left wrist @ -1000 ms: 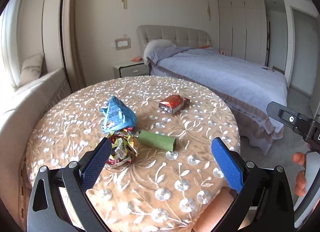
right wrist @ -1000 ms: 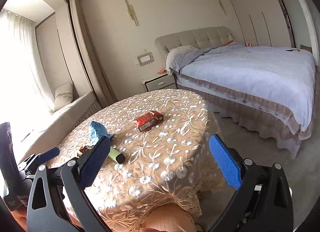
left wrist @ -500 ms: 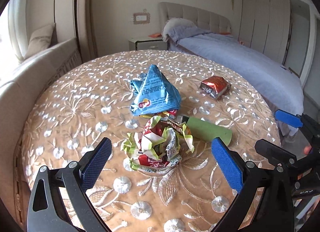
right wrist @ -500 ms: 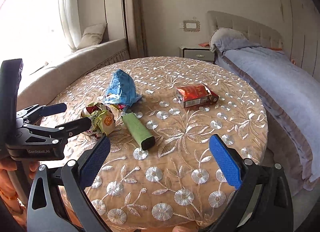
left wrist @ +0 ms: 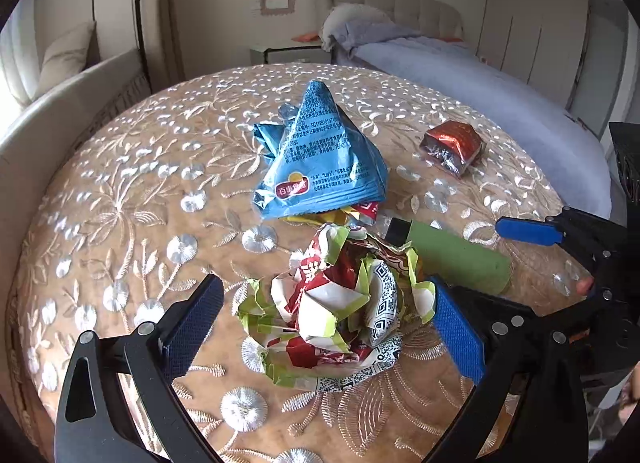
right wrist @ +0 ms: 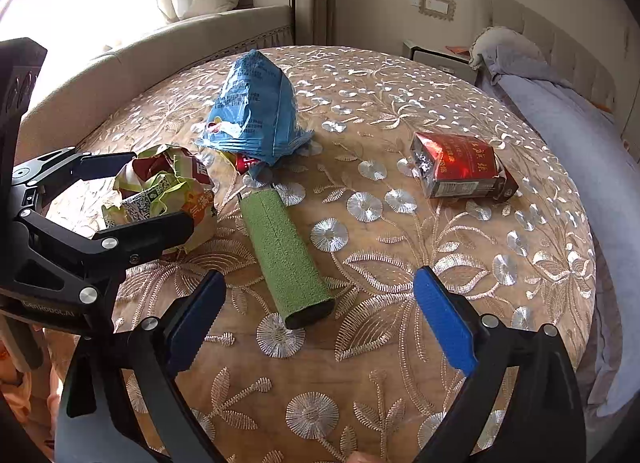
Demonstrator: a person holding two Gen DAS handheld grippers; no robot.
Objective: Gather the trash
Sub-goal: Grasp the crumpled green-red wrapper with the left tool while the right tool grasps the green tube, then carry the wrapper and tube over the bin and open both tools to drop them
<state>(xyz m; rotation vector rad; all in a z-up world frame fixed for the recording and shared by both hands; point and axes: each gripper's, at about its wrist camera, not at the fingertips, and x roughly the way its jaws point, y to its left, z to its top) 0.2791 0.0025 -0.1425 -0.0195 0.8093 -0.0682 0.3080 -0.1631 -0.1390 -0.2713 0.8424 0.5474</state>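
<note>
While all four trash items lie uncollected on tabletop [right wrist: 460,263], left claw [left wrist: 326,323] straddles crumpled wrapper [left wrist: 332,319], fingers apart; right claw [right wrist: 320,319] spread wide near green tube [right wrist: 286,255]. Blue bag [right wrist: 256,103], red pack [right wrist: 460,167] untouched.

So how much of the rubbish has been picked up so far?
None yet, by the look of it. All four pieces lie on the table: blue snack bag, crumpled wrapper, green tube and red packet. Neither gripper holds anything. The left gripper is open with its fingers either side of the crumpled wrapper, likely the first grab. The right gripper is open near the green tube.
</note>
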